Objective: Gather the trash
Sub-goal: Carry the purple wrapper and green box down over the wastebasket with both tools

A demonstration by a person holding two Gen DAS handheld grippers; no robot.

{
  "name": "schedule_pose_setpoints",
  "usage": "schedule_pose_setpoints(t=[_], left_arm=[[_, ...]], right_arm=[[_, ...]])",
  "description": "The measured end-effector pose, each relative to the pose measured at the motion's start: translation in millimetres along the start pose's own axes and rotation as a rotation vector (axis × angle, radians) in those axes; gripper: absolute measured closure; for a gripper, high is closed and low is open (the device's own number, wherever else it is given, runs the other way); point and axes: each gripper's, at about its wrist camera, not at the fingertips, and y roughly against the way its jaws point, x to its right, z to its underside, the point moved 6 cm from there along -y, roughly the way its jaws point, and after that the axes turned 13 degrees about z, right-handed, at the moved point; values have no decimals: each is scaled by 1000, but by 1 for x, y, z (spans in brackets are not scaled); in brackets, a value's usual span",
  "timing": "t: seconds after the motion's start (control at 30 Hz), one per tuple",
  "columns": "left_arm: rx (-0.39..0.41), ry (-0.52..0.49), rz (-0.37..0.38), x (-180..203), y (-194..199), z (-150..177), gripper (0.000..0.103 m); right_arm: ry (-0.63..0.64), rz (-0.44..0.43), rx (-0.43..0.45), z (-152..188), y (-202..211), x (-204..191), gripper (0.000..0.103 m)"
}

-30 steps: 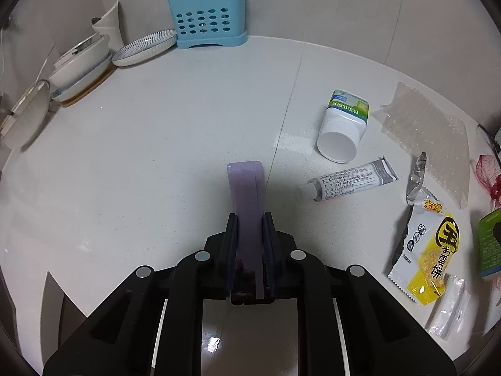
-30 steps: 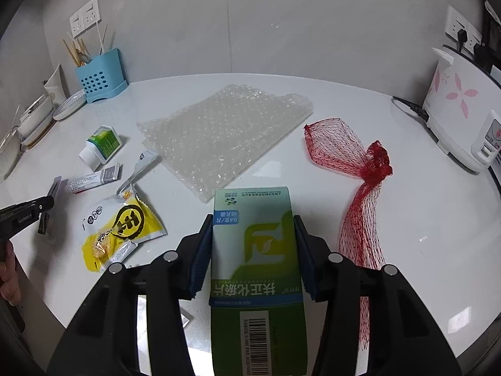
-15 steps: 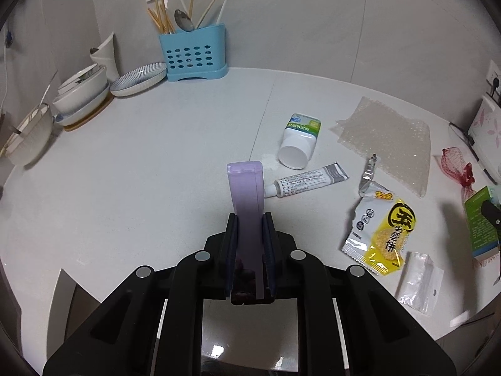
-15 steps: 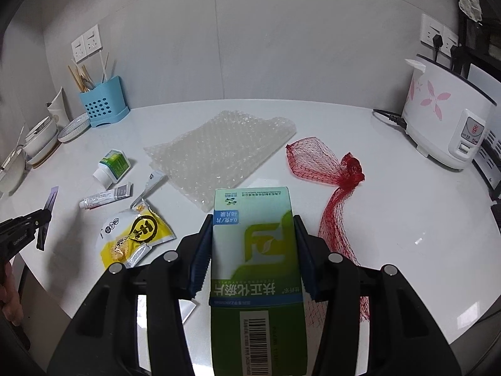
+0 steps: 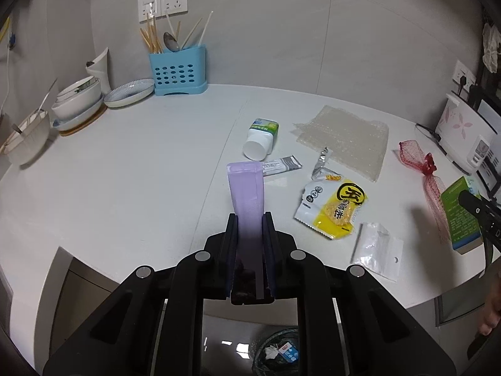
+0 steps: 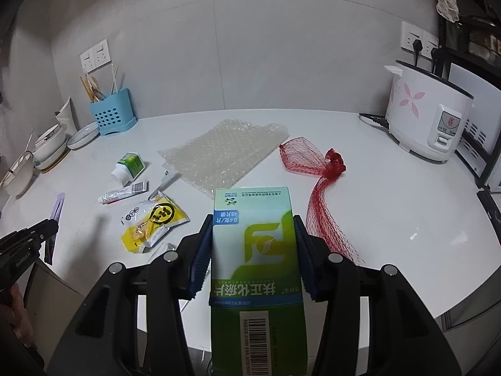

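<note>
My left gripper (image 5: 250,219) is shut on a flat purple packet (image 5: 245,188), held above the counter's front edge. My right gripper (image 6: 252,222) is shut on a green and white medicine box (image 6: 255,250), also held off the counter. On the white counter (image 5: 125,172) lie a white bottle with a green label (image 5: 260,139), a small grey tube (image 5: 281,166), a yellow snack wrapper (image 5: 335,206), a clear plastic bag (image 5: 377,250), a bubble wrap sheet (image 5: 344,138) and a red net bag (image 6: 319,188). A bin with trash (image 5: 275,352) shows below the left gripper.
A blue utensil holder (image 5: 177,70), stacked bowls (image 5: 78,103) and a plate (image 5: 130,94) stand at the back left. A white rice cooker (image 6: 429,119) with its cord stands at the back right. Wall sockets are on the wall (image 5: 162,1).
Both grippers have pulled back and risen from the counter with their items still held. The counter's front edge and the bin below have come into the left wrist view.
</note>
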Motion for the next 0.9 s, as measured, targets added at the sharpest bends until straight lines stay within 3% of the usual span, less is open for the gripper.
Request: schedule_pose_setpoints(t=[0.47,0.9], left_arm=[[104,-22,127,50,68,66,88],[147,-53,207,88,116,156,88]], right_arm=[[0,-34,140,45,89,6,57],[4,-38,178,129,135,17,57]])
